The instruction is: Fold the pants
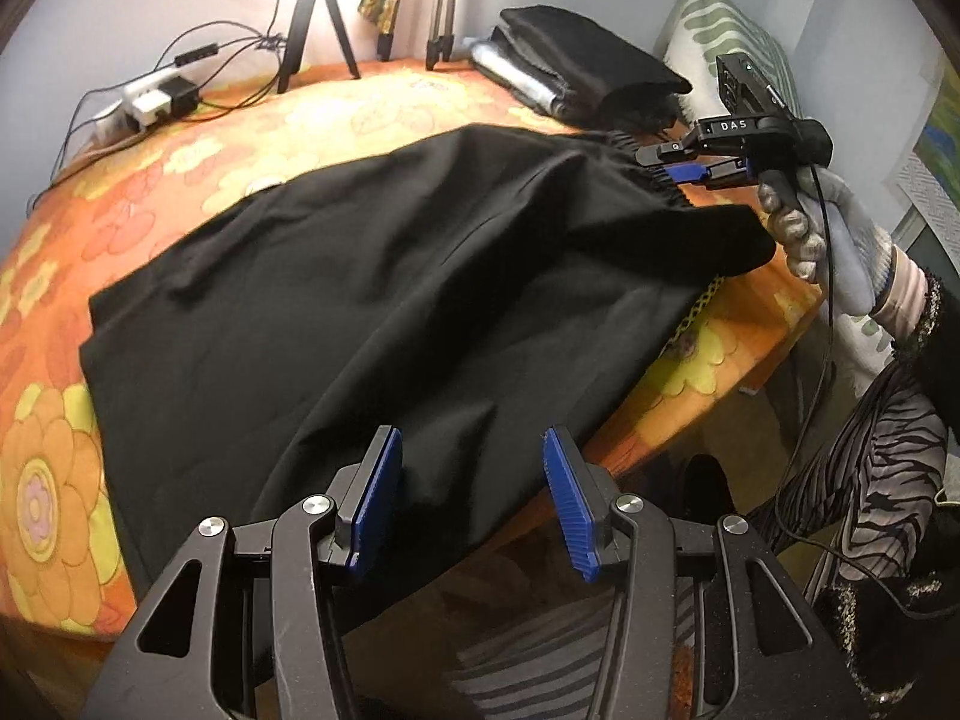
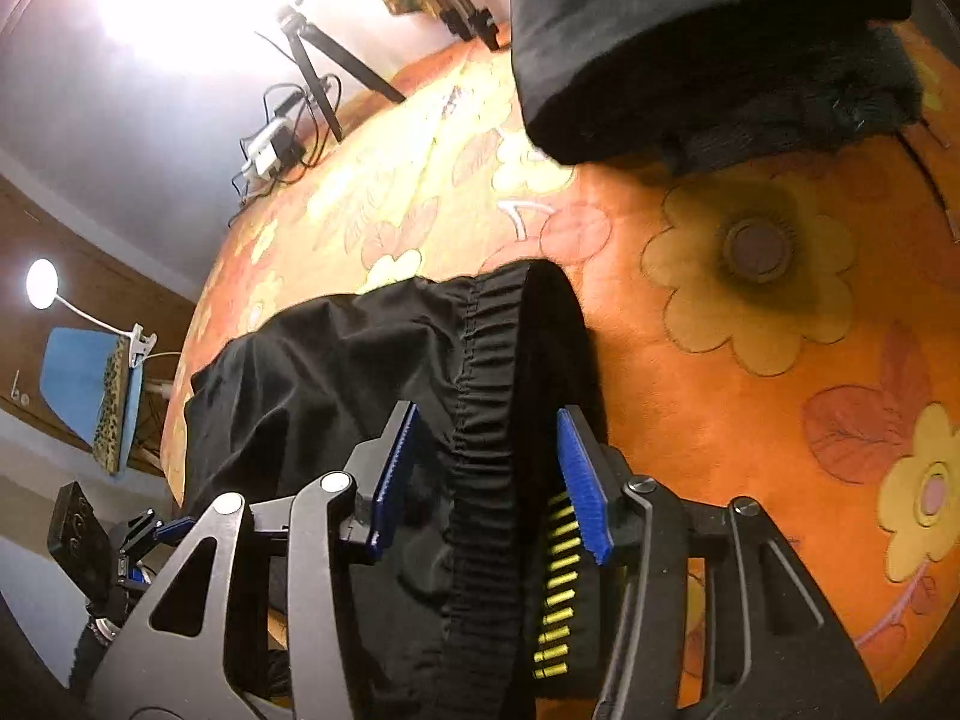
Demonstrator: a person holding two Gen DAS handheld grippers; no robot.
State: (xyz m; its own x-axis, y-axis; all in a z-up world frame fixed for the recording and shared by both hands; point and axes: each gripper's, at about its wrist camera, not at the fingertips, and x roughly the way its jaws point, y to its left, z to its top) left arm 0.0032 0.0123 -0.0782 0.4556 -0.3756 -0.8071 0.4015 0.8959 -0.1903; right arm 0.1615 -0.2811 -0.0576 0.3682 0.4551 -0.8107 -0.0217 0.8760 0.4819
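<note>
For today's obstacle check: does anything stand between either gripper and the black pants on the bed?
Nothing visible does. The pants already lie between the left gripper fingers, and their waistband between the right gripper fingers.

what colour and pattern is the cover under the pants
Orange bed cover with large yellow flowers, clearest in the right wrist view.

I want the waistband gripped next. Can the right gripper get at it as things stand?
Probably yes: the elastic waistband of the black pants already lies between the right gripper's open jaws, nothing covering it.
</note>
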